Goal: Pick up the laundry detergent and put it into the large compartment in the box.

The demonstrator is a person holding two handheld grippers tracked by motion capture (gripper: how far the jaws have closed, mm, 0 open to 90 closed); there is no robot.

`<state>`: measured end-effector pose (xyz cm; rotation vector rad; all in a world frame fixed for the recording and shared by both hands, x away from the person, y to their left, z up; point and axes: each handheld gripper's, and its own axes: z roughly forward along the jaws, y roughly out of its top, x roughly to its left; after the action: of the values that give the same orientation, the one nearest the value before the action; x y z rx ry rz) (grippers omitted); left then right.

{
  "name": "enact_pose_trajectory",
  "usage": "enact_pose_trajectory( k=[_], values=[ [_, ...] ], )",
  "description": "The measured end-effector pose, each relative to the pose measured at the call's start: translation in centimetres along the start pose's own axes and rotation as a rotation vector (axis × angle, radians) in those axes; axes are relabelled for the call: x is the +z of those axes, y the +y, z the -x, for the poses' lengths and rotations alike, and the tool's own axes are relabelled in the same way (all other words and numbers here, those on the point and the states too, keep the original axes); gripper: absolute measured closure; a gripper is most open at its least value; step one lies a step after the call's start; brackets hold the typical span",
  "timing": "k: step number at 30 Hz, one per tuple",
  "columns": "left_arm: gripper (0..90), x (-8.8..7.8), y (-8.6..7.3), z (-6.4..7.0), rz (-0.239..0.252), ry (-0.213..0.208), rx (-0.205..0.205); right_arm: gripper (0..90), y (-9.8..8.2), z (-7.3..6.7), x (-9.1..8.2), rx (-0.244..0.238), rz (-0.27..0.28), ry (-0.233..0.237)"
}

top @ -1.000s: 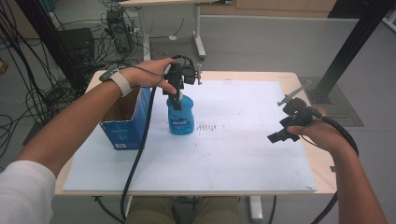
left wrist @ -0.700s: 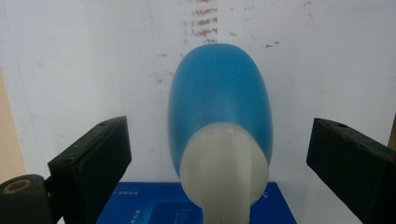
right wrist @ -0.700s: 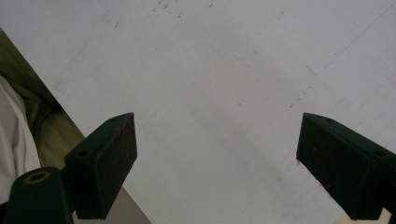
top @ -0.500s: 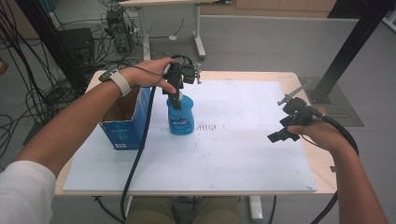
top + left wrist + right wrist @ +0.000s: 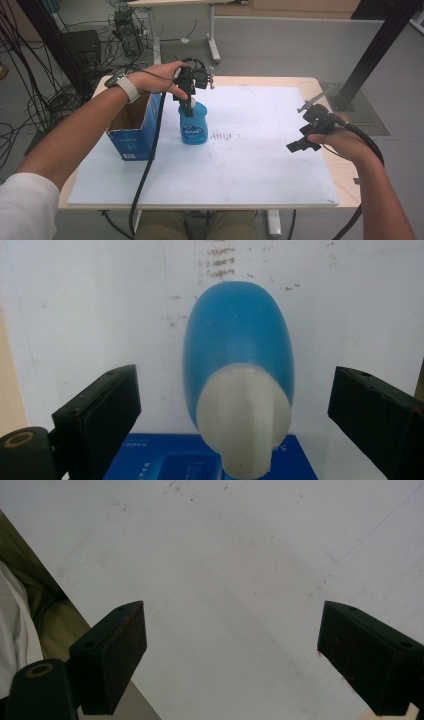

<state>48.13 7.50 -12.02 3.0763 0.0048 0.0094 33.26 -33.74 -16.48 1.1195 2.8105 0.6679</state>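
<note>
Blue box [image 5: 135,131] at table's 9 o'clock, blue bottle [image 5: 193,123] upright just beside it w/ left gripper [image 5: 188,102] jaws wide astride its white cap [image 5: 243,415]—pre-grasp step, next calls for closing squarely; right gripper [image 5: 306,139] idle, wide, at 3 o'clock.

The bottle [image 5: 193,124] is bright blue with a white cap [image 5: 243,415], and its front has a label with white writing on it. The box [image 5: 136,131] to its left is blue on the outside, with small white print low on its near side, and plain brown inside. The surface [image 5: 240,165] is white, with a patch of small dark reddish marks [image 5: 225,135] just right of the bottle. Pale wood shows round its edges. Both the left gripper [image 5: 189,102] and the right gripper [image 5: 305,140] are black, and so are their cables. The person's sleeve [image 5: 25,207] is white. The watch strap [image 5: 131,89] is white too. The floor [image 5: 280,45] is grey.
</note>
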Motion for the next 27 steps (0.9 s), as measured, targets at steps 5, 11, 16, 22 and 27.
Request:
enact_pose_trajectory(
  k=[5,11,16,22,27],
  values=[
    [7.1,0.01,0.05,-0.04,-0.001,0.0,0.001,12.4,-0.02,0.03,0.04,-0.002,0.0,0.001],
    [6.9,0.03,0.18,0.07,-0.003,0.001,0.006,12.4,-0.02,0.11,0.13,0.001,-0.001,0.005],
    [6.9,0.04,0.11,0.03,-0.002,0.0,0.001,12.4,-0.06,0.15,0.15,-0.001,-0.002,0.004],
    [7.0,0.06,0.12,0.04,0.0,0.0,0.0,12.4,-0.06,0.16,0.11,0.001,-0.001,0.004],
    [6.8,0.07,0.14,0.06,0.001,0.001,0.0,12.3,-0.18,0.16,0.05,0.001,0.007,0.002]
  ],
)
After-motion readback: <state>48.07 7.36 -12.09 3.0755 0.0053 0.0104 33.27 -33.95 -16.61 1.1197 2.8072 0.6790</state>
